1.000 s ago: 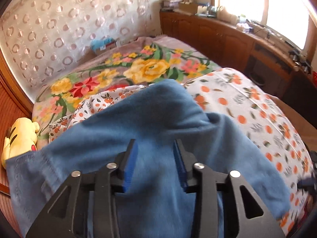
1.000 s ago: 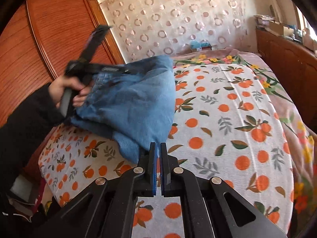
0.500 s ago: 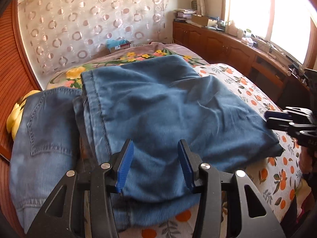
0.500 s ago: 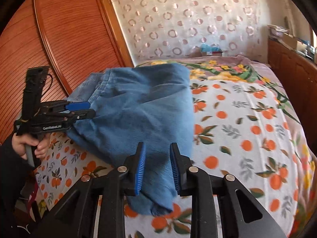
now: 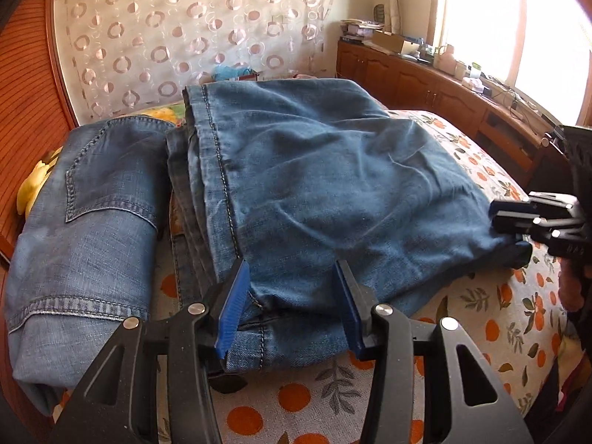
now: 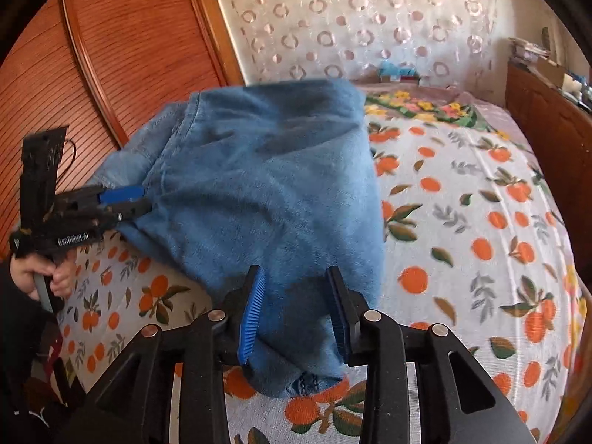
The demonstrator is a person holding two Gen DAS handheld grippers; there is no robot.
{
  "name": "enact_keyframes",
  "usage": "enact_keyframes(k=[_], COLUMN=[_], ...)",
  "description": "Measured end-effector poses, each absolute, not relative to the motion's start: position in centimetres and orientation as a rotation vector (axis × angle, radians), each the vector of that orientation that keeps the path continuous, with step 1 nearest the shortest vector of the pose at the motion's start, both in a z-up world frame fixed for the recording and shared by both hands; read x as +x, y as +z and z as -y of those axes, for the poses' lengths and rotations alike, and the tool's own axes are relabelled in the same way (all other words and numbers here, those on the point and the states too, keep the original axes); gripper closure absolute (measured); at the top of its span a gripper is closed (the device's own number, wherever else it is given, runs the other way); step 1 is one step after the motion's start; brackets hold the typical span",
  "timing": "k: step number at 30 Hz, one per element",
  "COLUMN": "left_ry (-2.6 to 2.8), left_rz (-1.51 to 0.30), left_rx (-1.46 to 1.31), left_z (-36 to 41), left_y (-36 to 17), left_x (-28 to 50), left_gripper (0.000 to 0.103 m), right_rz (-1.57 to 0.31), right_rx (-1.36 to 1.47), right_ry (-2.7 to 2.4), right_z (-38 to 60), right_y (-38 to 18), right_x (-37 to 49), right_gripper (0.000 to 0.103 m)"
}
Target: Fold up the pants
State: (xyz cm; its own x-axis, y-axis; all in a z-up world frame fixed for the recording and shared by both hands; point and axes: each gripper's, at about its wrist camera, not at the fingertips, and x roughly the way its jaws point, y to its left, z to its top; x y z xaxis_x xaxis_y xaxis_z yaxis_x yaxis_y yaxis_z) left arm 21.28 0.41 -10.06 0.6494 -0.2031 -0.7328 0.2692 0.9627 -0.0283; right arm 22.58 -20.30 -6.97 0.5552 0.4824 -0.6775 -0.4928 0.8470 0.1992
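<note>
Folded blue denim pants (image 5: 333,185) lie on the bed's orange-print sheet (image 5: 481,314). My left gripper (image 5: 290,264) stands open at their near hem corner, with the fabric edge between the blue pads and untouched by them. In the right wrist view the same pants (image 6: 266,185) stretch away from my right gripper (image 6: 295,269). Its jaws are opening, and the pants' near corner lies loose between them. Each gripper also shows in the other's view: the right gripper (image 5: 495,214) at the pants' right corner, the left gripper (image 6: 146,199) at the left edge.
A second folded pair of jeans (image 5: 85,222) lies to the left of the pants, with a yellow plush toy (image 5: 33,185) beyond it. A wooden wardrobe (image 6: 129,55) stands along the left of the bed. Low wooden cabinets (image 5: 425,81) run under the window. A person's hand (image 6: 55,277) grips the left handle.
The pants came down from mid-air and now lie flat on the bed. My right gripper's jaws went from shut to apart. My left gripper swung down to the near hem.
</note>
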Motion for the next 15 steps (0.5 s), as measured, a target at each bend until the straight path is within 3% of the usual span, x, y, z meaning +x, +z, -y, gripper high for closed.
enact_keyframes(k=[7, 15], left_ry=[-0.244, -0.191], left_rz=[-0.809, -0.795], left_rx=[0.057, -0.055], left_z=[-0.6, -3.4], left_y=[-9.6, -9.1], left_x=[21.0, 18.4], left_gripper=[0.055, 0.054], right_rz=[-0.826, -0.828], right_rx=[0.009, 0.023], right_ry=[0.519, 0.526], right_z=[21.3, 21.4], right_y=[-7.4, -7.6], right_x=[22.6, 22.5], right_gripper=[0.055, 0.054])
